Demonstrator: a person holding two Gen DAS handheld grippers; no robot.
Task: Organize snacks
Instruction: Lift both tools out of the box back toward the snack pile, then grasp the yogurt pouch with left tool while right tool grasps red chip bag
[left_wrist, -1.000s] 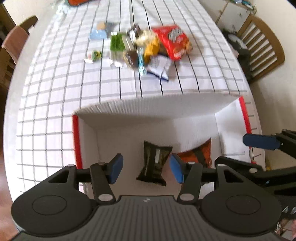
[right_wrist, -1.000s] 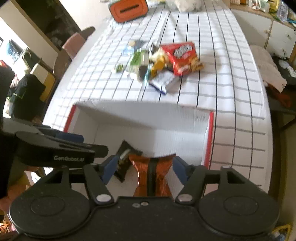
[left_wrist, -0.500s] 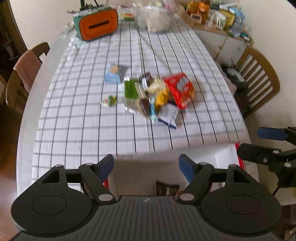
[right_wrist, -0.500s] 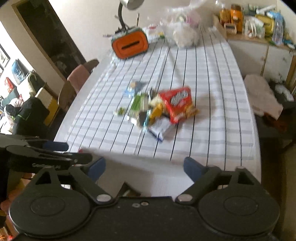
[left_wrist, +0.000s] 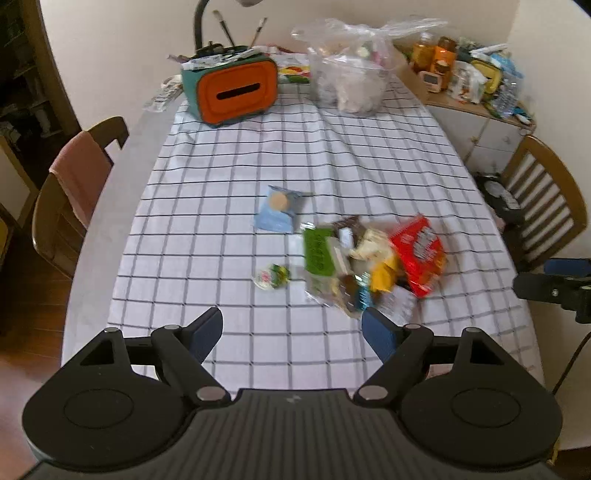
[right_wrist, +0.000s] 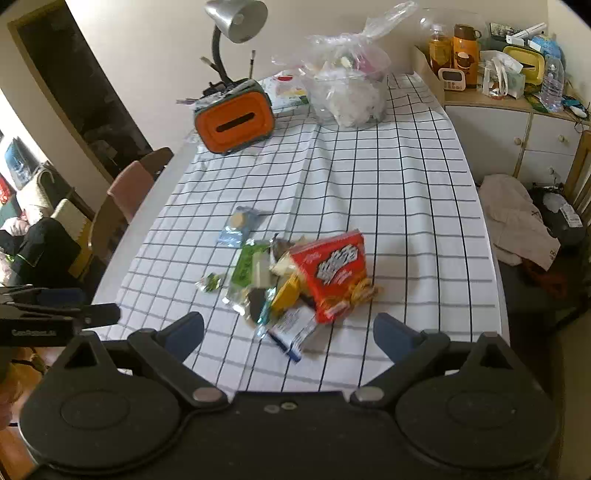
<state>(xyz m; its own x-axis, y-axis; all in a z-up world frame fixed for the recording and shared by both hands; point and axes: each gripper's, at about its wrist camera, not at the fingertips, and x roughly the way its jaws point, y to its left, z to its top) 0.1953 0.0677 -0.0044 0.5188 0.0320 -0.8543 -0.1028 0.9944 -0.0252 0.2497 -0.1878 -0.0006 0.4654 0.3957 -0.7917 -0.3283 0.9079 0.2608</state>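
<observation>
A pile of snack packets lies mid-table on the checked cloth: a red bag (left_wrist: 419, 254) (right_wrist: 336, 273), a green packet (left_wrist: 317, 251) (right_wrist: 247, 266), a yellow one (left_wrist: 384, 275) and a white-and-blue packet (right_wrist: 295, 328). A light blue packet (left_wrist: 279, 210) (right_wrist: 238, 225) and a small candy (left_wrist: 271, 275) (right_wrist: 210, 282) lie apart to the left. My left gripper (left_wrist: 291, 326) hovers over the near cloth, jaws opening, nothing between them. My right gripper (right_wrist: 288, 326) hangs just short of the pile, jaws opening wide and empty. The white box is out of view.
An orange tissue box (left_wrist: 236, 92) and a clear plastic bag (left_wrist: 351, 85) stand at the table's far end under a lamp (right_wrist: 236, 18). Wooden chairs flank the table, left (left_wrist: 74, 192) and right (left_wrist: 546, 210). A cluttered cabinet (right_wrist: 517, 122) stands at the far right.
Both grippers rose out of the white box and tilted up toward the table; the box and its dark and orange packets dropped from view. Both jaws widened; the right let go of the orange packet.
</observation>
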